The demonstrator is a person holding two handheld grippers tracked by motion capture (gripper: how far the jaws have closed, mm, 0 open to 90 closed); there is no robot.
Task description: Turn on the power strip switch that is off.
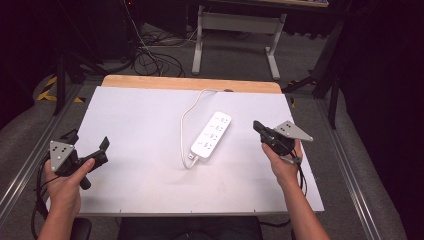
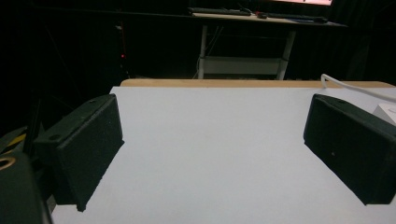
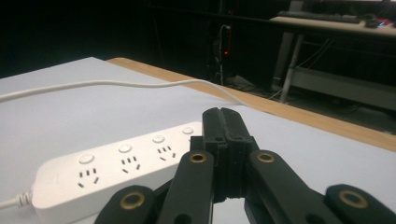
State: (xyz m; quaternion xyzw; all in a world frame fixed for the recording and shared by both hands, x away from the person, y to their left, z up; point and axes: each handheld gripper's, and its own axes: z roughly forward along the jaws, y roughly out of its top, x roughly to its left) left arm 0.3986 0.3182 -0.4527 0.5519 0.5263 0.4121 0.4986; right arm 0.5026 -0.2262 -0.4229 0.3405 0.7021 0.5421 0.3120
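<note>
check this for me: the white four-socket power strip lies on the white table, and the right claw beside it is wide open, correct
Not quite: the right claw is shut, jaws pressed together with nothing between, as the right gripper view shows. The white four-socket power strip does lie on the white table.

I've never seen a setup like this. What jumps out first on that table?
A white power strip lies near the middle of the white table, its cord looping toward the far wooden edge. A person holds a black two-jaw tool in each hand: the left gripper sits at the left with its jaws wide apart and nothing between them, while the right gripper, jaws pressed together, points at the strip from the right.
</note>
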